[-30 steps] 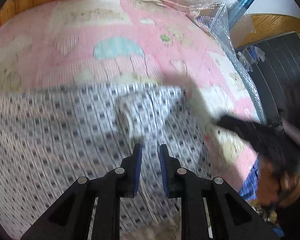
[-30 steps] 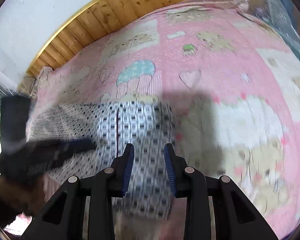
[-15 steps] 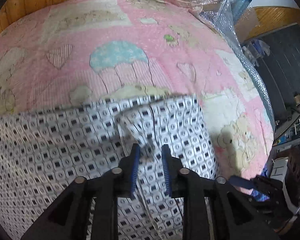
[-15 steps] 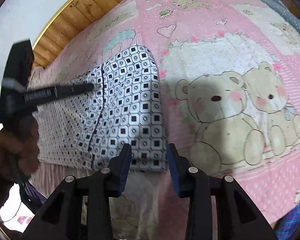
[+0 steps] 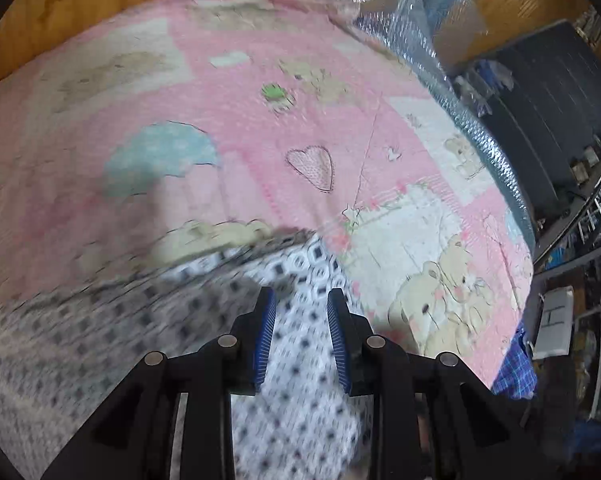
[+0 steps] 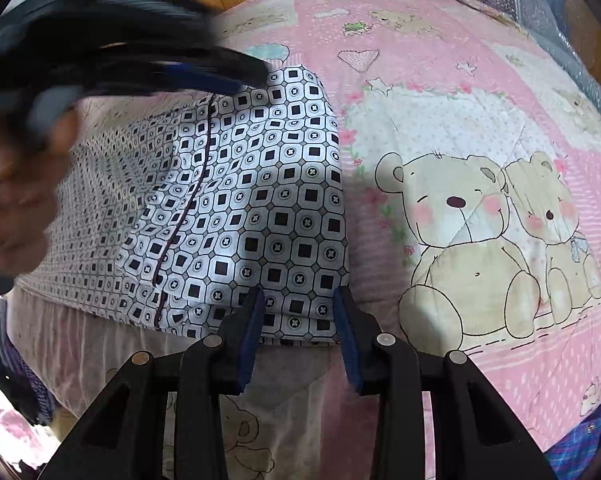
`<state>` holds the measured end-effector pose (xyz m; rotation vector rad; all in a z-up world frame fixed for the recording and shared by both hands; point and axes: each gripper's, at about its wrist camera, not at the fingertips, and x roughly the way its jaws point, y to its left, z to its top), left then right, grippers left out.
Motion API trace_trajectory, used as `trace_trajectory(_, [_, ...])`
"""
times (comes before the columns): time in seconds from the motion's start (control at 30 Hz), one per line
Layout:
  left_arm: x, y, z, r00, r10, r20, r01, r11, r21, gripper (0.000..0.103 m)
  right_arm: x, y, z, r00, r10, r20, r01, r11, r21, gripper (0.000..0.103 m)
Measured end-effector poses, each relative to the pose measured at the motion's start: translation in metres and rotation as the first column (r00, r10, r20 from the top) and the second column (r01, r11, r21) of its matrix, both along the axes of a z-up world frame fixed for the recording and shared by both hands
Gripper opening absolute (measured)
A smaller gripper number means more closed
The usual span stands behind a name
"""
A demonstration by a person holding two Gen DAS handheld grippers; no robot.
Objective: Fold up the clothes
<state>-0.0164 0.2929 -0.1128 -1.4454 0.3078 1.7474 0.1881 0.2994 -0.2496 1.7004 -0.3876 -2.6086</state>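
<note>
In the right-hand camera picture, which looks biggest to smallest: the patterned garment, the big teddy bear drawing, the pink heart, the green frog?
Largest to smallest, as they look:
1. Patterned garment
2. Teddy bear drawing
3. Pink heart
4. Green frog
Heart and frog lie farther from the camera, so their real sizes may differ less.

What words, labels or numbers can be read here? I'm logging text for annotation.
"H": perhaps this letter, on a white box right of the bed, left wrist view; uncertain.
Pink bear quilt: pictures only, no words.
Patterned garment: squares and circles, no text.
</note>
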Motion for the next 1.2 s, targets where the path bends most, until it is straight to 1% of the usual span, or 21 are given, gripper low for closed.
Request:
trace_trajectory(0.07, [-0.006,0.01,-0.016,0.999,0.017,-0.033,-0.019,0.999,-0.043,0.029,-0.002,-0.002,0.001,1.0,0.005,0.0,-0.005,1.0,0.017,0.032])
trace_trajectory(0.13, [-0.008,0.016,-0.018,0.999,0.007,-0.046,-0.01,0.998,-0.059,0.029,-0.004,-0.004,0.002,1.0,0.008,0.001,-0.008,0.999,0.032,0.031])
trace_trajectory(0.17, [-0.01,0.016,-0.017,1.0,0.005,-0.027,-0.007,0.997,-0.073,0.029,-0.005,-0.004,0.004,1.0,0.004,0.001,-0.004,0.999,0.036,0.025])
trace_trajectory(0.2, [-0.013,0.014,-0.015,1.0,0.007,0.002,-0.007,0.997,-0.079,0.029,-0.006,-0.003,0.006,1.0,0.0,-0.002,0.0,0.999,0.041,0.01])
trace_trajectory(0.23, [-0.016,0.006,-0.006,1.0,0.021,0.022,-0.02,0.997,-0.072,0.029,-0.006,-0.003,0.01,1.0,-0.004,-0.012,0.004,0.999,0.049,0.006])
trace_trajectory(0.3, [-0.021,-0.014,0.022,0.997,0.049,0.052,-0.048,0.999,-0.025,0.03,-0.005,-0.004,0.021,0.999,-0.008,-0.048,0.012,0.997,0.078,0.003])
trace_trajectory(0.37, [-0.02,-0.024,0.039,0.996,0.031,0.083,-0.033,0.999,0.012,0.046,-0.003,-0.009,0.038,0.996,0.002,-0.092,0.009,0.992,0.122,0.002])
trace_trajectory(0.43, [-0.014,-0.02,0.052,0.995,-0.025,0.1,0.022,0.999,0.03,0.057,-0.001,-0.017,0.054,0.991,0.029,-0.133,-0.007,0.987,0.159,0.002])
trace_trajectory(0.5, [-0.003,0.0,0.055,0.989,-0.1,0.107,0.097,0.995,0.026,0.059,0.0,-0.025,0.066,0.985,0.063,-0.159,-0.033,0.982,0.184,0.002])
trace_trajectory(0.57, [0.006,0.02,0.052,0.986,-0.148,0.071,0.149,0.989,-0.005,0.059,-0.007,-0.03,0.064,0.985,0.055,-0.162,-0.033,0.99,0.14,0.003])
trace_trajectory(0.63, [0.006,0.025,0.047,0.988,-0.144,0.052,0.145,0.989,-0.024,0.059,-0.012,-0.009,0.057,0.985,-0.065,-0.158,0.063,0.998,-0.018,0.023])
trace_trajectory(0.67, [0.003,0.021,0.043,0.99,-0.122,0.07,0.123,0.992,-0.015,0.059,-0.015,0.007,0.05,0.979,-0.141,-0.145,0.124,0.985,-0.117,0.044])
trace_trajectory(0.7, [-0.003,0.009,0.045,0.99,-0.097,0.101,0.097,0.995,0.001,0.059,-0.018,0.018,0.041,0.973,-0.191,-0.131,0.167,0.97,-0.176,0.053])
trace_trajectory(0.77, [-0.007,-0.008,0.046,0.986,-0.057,0.156,0.055,0.998,0.018,0.059,-0.026,0.028,0.022,0.97,-0.23,-0.081,0.205,0.949,-0.237,0.053])
trace_trajectory(0.8, [-0.008,-0.011,0.044,0.983,-0.045,0.176,0.042,0.999,0.019,0.059,-0.03,0.031,0.015,0.97,-0.236,-0.064,0.213,0.944,-0.252,0.039])
trace_trajectory(0.83, [-0.007,-0.011,0.041,0.981,-0.05,0.189,0.047,0.999,0.017,0.059,-0.034,0.028,0.012,0.974,-0.219,-0.063,0.199,0.951,-0.235,0.029])
trace_trajectory(0.87, [-0.006,-0.011,0.038,0.978,-0.058,0.202,0.056,0.998,0.016,0.059,-0.038,0.024,0.012,0.977,-0.202,-0.065,0.185,0.96,-0.21,0.009])
trace_trajectory(0.9, [-0.003,-0.009,0.036,0.975,-0.071,0.212,0.071,0.997,0.007,0.059,-0.039,0.02,0.016,0.98,-0.187,-0.074,0.173,0.971,-0.168,0.004])
trace_trajectory(1.03, [0.017,0.003,0.036,0.964,-0.16,0.213,0.173,0.984,-0.041,0.059,-0.041,-0.02,0.06,0.98,-0.084,-0.181,0.096,0.994,0.06,0.002])
trace_trajectory(1.1, [0.031,0.012,0.035,0.953,-0.224,0.204,0.243,0.967,-0.073,0.059,-0.043,-0.044,0.081,0.974,-0.005,-0.225,0.044,0.984,0.17,0.002])
trace_trajectory(1.2, [0.048,0.026,0.026,0.936,-0.307,0.172,0.332,0.931,-0.148,0.059,-0.045,-0.076,0.098,0.96,0.105,-0.26,-0.029,0.959,0.283,0.001])
